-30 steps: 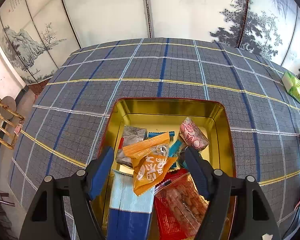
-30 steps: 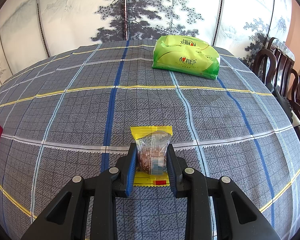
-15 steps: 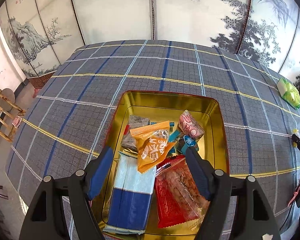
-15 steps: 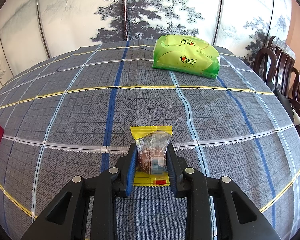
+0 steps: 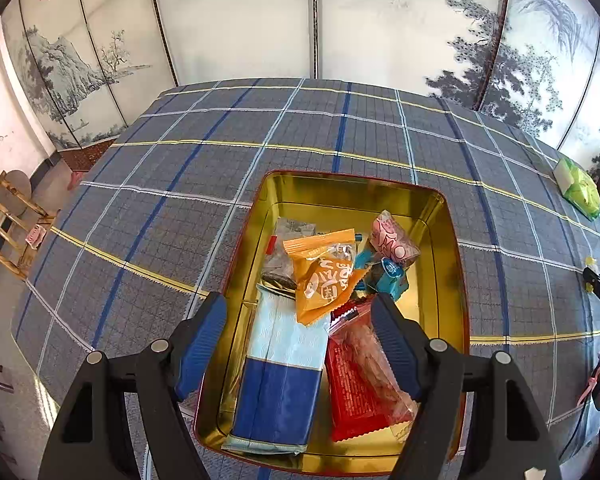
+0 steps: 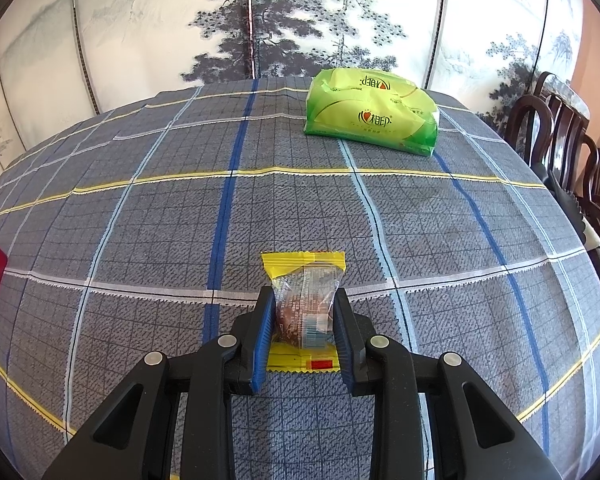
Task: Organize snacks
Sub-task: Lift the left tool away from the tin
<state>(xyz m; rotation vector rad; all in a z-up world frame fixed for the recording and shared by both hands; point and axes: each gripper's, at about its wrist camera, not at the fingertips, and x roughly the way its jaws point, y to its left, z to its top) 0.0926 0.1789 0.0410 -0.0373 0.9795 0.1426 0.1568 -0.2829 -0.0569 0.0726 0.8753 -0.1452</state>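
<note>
Meanwhile left gripper [image 5: 298, 320] wide, empty, above tin [image 5: 446, 216]; right gripper [image 6: 302, 316] clamps yellow snack [image 6: 304, 276]; tissue pack [image 6: 372, 114] possibly.

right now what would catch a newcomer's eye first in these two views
The gold tin on the plaid tablecloth, heaped with bright snack packets, stands out below the open left tongs. In the right view, the right tongs are shut on a yellow-ended snack packet, with a bright green pack at the far edge.

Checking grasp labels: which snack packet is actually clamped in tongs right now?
The yellow-ended clear packet, pinched by the right tongs on the tablecloth. The other packets lie loose in the gold tin.
</note>
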